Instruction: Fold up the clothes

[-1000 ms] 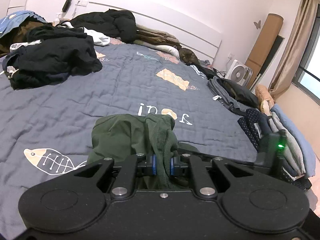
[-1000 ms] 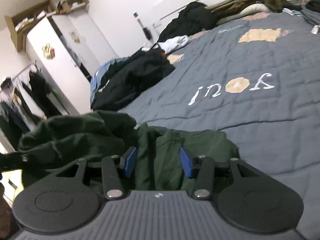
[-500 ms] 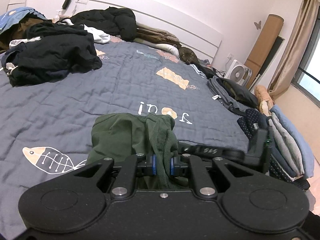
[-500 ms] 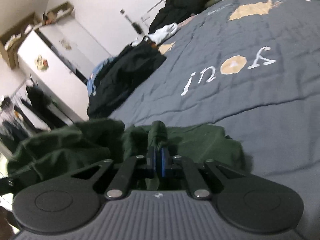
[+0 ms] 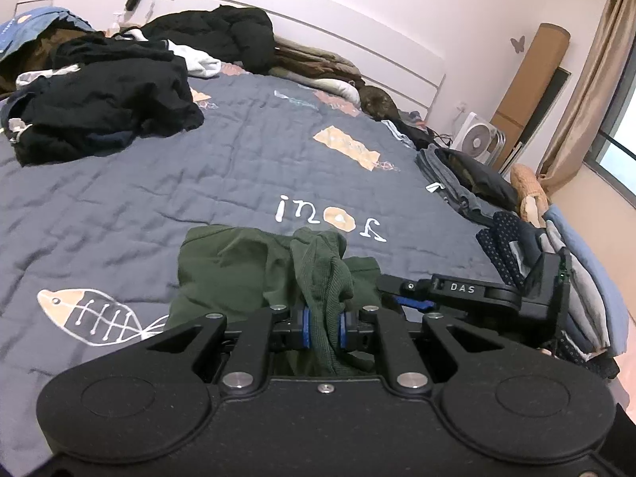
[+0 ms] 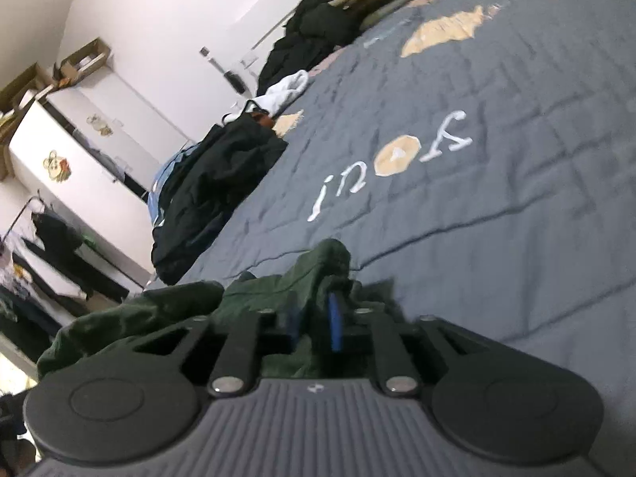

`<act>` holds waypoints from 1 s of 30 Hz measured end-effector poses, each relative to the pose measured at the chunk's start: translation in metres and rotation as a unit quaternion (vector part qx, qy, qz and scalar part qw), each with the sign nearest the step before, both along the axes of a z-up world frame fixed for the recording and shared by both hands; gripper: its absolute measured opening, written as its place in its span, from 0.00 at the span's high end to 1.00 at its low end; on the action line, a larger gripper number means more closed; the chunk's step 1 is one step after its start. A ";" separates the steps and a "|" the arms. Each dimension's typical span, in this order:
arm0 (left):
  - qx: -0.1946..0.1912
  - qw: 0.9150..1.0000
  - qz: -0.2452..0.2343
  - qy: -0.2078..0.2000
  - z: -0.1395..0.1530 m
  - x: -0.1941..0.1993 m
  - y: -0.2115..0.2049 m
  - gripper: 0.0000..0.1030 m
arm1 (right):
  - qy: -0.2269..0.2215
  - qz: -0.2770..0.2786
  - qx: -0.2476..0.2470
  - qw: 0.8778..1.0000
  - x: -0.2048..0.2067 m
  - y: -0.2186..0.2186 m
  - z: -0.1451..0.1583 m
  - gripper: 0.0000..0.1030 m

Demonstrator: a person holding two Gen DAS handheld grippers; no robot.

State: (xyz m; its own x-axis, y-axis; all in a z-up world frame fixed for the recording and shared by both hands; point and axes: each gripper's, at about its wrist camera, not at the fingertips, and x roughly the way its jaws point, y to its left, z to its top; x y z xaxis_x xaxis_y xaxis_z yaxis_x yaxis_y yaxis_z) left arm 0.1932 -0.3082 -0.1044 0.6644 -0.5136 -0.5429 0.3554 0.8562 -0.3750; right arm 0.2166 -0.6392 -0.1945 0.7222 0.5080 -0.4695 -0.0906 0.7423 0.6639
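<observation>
The green garment [image 5: 246, 270] lies bunched at the near edge of the bed [image 5: 159, 183]. The left gripper [image 5: 322, 326] has its jaws clamped on a ribbed fold. The right gripper [image 6: 314, 324] has its jaws opening, with green cloth between them.

Between the left gripper's [image 5: 322, 326] fingers sat ribbed, matt knit cloth of the green garment [image 5: 238, 266]. The gripper bodies were matt black plastic with shiny metal screws. Beyond the fingers, the bedspread [image 5: 139, 183] was quilted, wrinkled grey cloth, dull in finish.
</observation>
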 end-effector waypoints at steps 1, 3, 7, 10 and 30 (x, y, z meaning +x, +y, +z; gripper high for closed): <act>-0.002 1.000 -0.002 0.000 0.001 0.002 -0.003 0.87 | -0.006 0.001 0.003 1.000 -0.001 0.001 0.000 0.68; -0.004 1.000 -0.007 -0.002 0.002 0.003 -0.008 0.87 | -0.028 -0.001 -0.003 1.000 -0.002 0.006 0.001 0.78; -0.003 1.000 -0.011 -0.007 0.003 -0.001 -0.016 0.87 | -0.035 -0.008 -0.001 0.999 -0.002 0.011 0.000 0.97; -0.006 1.000 -0.008 -0.005 0.002 -0.002 -0.014 0.87 | -0.039 -0.022 0.009 0.999 -0.002 0.005 0.001 0.97; 0.037 0.997 -0.062 0.035 -0.019 0.048 -0.110 0.68 | -0.002 -0.014 -0.047 0.999 -0.057 -0.033 0.035 0.66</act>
State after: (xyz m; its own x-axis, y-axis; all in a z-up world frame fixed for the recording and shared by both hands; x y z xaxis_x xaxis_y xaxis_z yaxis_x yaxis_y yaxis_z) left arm 0.2412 -0.4184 -0.1234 0.5578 -0.5460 -0.6251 0.4347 0.8338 -0.3404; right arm 0.1599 -0.6719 -0.1599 0.7376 0.4411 -0.5113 -0.0717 0.8040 0.5902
